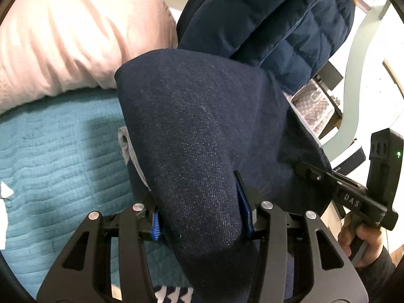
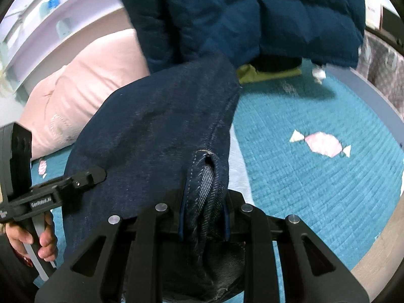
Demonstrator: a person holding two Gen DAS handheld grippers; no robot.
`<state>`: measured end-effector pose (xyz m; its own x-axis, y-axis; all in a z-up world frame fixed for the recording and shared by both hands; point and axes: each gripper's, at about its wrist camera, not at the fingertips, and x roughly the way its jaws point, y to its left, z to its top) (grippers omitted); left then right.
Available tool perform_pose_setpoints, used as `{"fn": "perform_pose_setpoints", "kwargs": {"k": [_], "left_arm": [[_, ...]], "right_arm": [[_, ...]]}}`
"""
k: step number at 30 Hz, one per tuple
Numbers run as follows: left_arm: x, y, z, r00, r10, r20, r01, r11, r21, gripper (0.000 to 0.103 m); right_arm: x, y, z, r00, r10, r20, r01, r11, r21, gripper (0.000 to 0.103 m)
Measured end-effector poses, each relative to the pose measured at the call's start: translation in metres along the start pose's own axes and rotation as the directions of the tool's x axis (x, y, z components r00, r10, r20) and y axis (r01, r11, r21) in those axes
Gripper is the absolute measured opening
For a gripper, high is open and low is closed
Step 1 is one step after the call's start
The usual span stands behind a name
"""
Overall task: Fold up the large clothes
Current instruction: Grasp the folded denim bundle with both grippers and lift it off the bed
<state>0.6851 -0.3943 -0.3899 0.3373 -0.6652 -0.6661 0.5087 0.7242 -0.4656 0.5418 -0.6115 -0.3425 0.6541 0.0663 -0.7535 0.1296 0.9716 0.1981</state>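
A pair of dark blue jeans (image 1: pixel 197 131) hangs between both grippers above a teal quilted bedspread (image 1: pixel 50 151). My left gripper (image 1: pixel 202 217) is shut on a thick fold of the denim, its blue pads pressed on either side. My right gripper (image 2: pixel 203 217) is shut on a bunched seam edge of the same jeans (image 2: pixel 161 131). Each view shows the other gripper gripping the denim: the right one (image 1: pixel 303 168) in the left wrist view, the left one (image 2: pixel 99 174) in the right wrist view.
A navy puffer jacket (image 2: pixel 252 15) lies just behind the jeans. A pink pillow (image 1: pixel 75 38) sits at the back left. An olive garment (image 2: pixel 267 74) lies under the jacket. The bedspread (image 2: pixel 315 189) has a candy patch (image 2: pixel 322 144). The bed edge (image 2: pixel 371 93) is to the right.
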Motion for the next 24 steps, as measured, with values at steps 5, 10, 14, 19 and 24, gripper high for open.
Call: {"fn": "perform_pose_setpoints", "kwargs": {"k": [5,10,14,19,24], "left_arm": [[0.032,0.012,-0.021,0.998,0.013,-0.069,-0.015,1.0,-0.02,0.059],[0.012,0.018,-0.028,1.0,0.017,0.005,-0.017,0.999,-0.041,0.078],[-0.023,0.025,-0.03,0.995,0.044,0.084,-0.038,0.997,-0.065,0.081],[-0.035,0.009,-0.05,0.993,0.082,0.087,-0.083,0.997,0.001,0.081],[-0.023,-0.011,-0.084,0.999,0.032,0.02,-0.033,0.999,0.02,0.081]], "right_arm": [[0.032,-0.035,-0.01,0.996,0.03,-0.08,-0.022,0.994,0.103,0.022],[0.045,-0.05,-0.023,0.996,0.037,-0.084,-0.021,0.983,0.182,0.027],[0.04,-0.055,-0.021,0.997,0.002,-0.076,0.014,0.976,0.216,0.037],[-0.002,-0.044,-0.011,0.985,-0.173,-0.003,0.17,0.966,0.194,0.039],[-0.009,0.019,0.01,0.995,-0.072,0.071,0.07,0.997,0.029,0.036]]}}
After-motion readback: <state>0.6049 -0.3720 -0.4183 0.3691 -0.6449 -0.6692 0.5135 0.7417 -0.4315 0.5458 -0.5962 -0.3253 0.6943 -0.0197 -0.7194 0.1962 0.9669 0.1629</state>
